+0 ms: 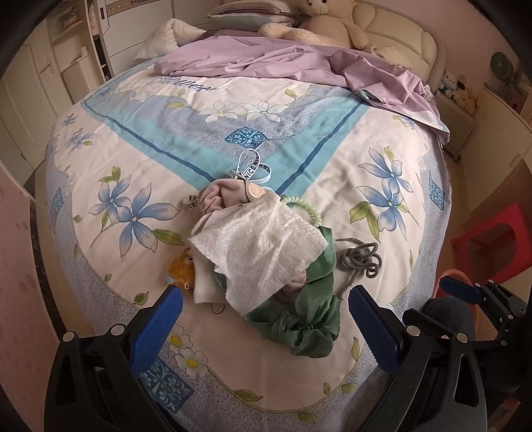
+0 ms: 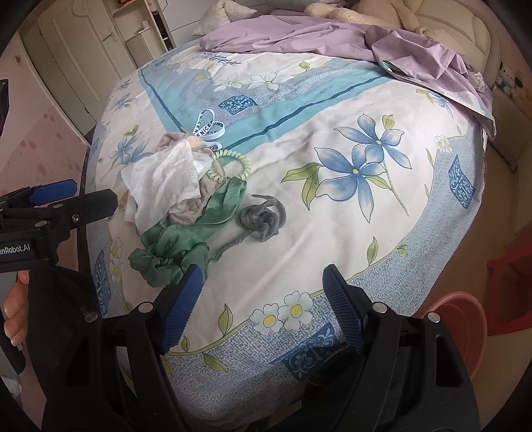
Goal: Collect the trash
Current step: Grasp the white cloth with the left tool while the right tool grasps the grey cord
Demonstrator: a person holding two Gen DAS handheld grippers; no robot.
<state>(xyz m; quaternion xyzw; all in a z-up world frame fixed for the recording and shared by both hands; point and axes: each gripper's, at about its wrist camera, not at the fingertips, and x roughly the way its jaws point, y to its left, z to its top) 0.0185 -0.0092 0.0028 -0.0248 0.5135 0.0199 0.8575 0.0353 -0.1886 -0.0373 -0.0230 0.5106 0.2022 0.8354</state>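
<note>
A crumpled white paper towel [image 1: 262,252] lies on top of a small pile on the flowered bedspread [image 1: 365,206]. Under it are a green satin scrunchie [image 1: 309,315], a pink cloth [image 1: 226,196], a green spiral hair tie [image 1: 307,207], an orange plush toy [image 1: 181,269] and a "NICE" ribbon [image 1: 252,166]. A grey cord [image 1: 360,259] lies to the right. My left gripper [image 1: 266,299] is open and empty just before the pile. My right gripper [image 2: 262,282] is open and empty, right of the scrunchie [image 2: 186,239]; the towel [image 2: 163,179] and cord [image 2: 262,219] lie beyond.
A purple sheet [image 1: 282,59] and a cream teddy bear [image 1: 326,23] lie at the bed's head. A red stool [image 1: 492,246] and a pink basin [image 2: 465,325] stand on the floor right of the bed. A nightstand [image 1: 455,116] stands far right; cupboards [image 1: 50,83] at left.
</note>
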